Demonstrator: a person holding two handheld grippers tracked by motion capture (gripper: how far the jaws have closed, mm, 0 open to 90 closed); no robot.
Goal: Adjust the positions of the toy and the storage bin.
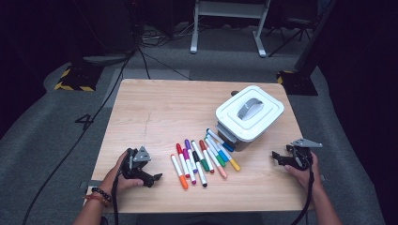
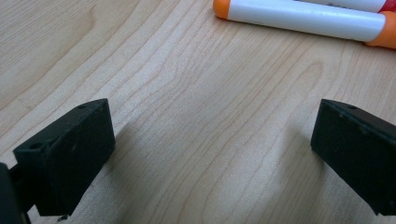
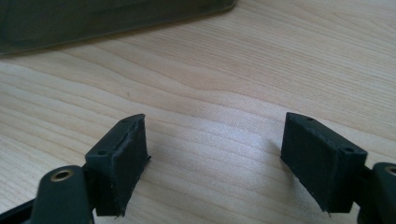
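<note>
Markers [image 1: 202,158]: a loose row mid-table, just in front of the lidded white box [image 1: 249,112], long axes running from far-left to near-right, caps mixed. Orange-capped marker [image 2: 303,16] lies nearest the left gripper [image 1: 151,178], jaws apart, empty. Right gripper [image 1: 278,157]: jaws apart, empty, resting on the wooden table [image 1: 155,108].

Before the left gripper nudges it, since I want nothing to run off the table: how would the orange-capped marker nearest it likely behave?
The orange-capped marker looks like a smooth round barrel, so a sideways push would probably roll it. It likely wouldn't go far: the other markers lie close beside it. It seems stiff and light, and the open left gripper should span it.
</note>
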